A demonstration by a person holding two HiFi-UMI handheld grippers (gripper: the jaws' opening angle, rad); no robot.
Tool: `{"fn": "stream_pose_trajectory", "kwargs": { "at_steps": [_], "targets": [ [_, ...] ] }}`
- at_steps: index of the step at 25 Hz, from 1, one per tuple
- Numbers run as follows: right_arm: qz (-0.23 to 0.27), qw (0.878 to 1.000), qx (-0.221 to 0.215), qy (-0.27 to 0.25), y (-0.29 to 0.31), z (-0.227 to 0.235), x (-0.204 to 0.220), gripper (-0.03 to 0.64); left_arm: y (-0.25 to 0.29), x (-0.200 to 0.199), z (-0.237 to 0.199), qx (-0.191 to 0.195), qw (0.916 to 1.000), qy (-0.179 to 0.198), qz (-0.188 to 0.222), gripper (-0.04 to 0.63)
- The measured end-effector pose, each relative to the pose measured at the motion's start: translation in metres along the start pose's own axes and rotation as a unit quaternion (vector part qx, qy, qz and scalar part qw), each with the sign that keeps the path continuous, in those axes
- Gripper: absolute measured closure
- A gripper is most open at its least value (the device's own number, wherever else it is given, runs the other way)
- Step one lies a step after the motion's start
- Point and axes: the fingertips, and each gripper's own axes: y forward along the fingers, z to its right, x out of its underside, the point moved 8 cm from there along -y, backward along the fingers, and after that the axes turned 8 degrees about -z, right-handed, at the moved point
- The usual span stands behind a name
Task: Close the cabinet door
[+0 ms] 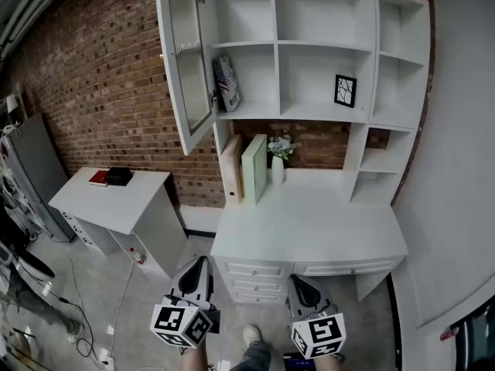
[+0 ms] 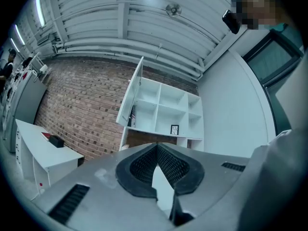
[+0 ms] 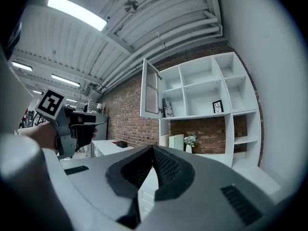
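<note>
In the head view the bottom edge cuts off the rear of the left gripper [image 1: 203, 261] and the right gripper [image 1: 296, 279]. The cabinet door [image 1: 186, 60] stands swung open at the upper left of the shelf unit [image 1: 325, 45], above the white desk [image 1: 309, 222] and against the brick wall [image 1: 100, 76].

In the left gripper view we hold the gripper roughly level, with its jaws pressed together on nothing.

In the right gripper view the jaws are likewise closed and empty. They face the shelves, well apart from the door.

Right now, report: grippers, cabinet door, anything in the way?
Left gripper shut, empty. Right gripper shut, empty. White glass-panelled cabinet door swung open, untouched. White desk stands below it.
</note>
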Motion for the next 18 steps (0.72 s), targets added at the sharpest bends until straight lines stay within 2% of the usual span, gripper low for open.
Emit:
{"fn": "stream_pose_trajectory", "kwargs": {
  "at_steps": [4, 8, 13, 18],
  "targets": [
    [-0.006, 1.0, 0.005, 0.002, 0.053, 0.023, -0.002, 0.615, 0.056, 0.002, -0.026, 0.006, 0.9999, -0.005, 0.008, 0.583],
    [-0.006, 1.0, -0.001, -0.005, 0.124, 0.043, -0.02, 0.615, 0.122, -0.004, -0.063, -0.005, 0.9999, -0.005, 0.013, 0.583],
    [-0.005, 1.0, -0.011, -0.007, 0.207, 0.049, -0.042, 0.615, 0.187, -0.017, -0.116, -0.011, 0.9998, -0.004, 0.018, 0.583],
    [-0.013, 0.999, -0.024, -0.019, 0.269, 0.047, -0.054, 0.615, 0.23, -0.025, -0.157, -0.011, 0.9994, -0.01, 0.03, 0.583]
  ]
}}
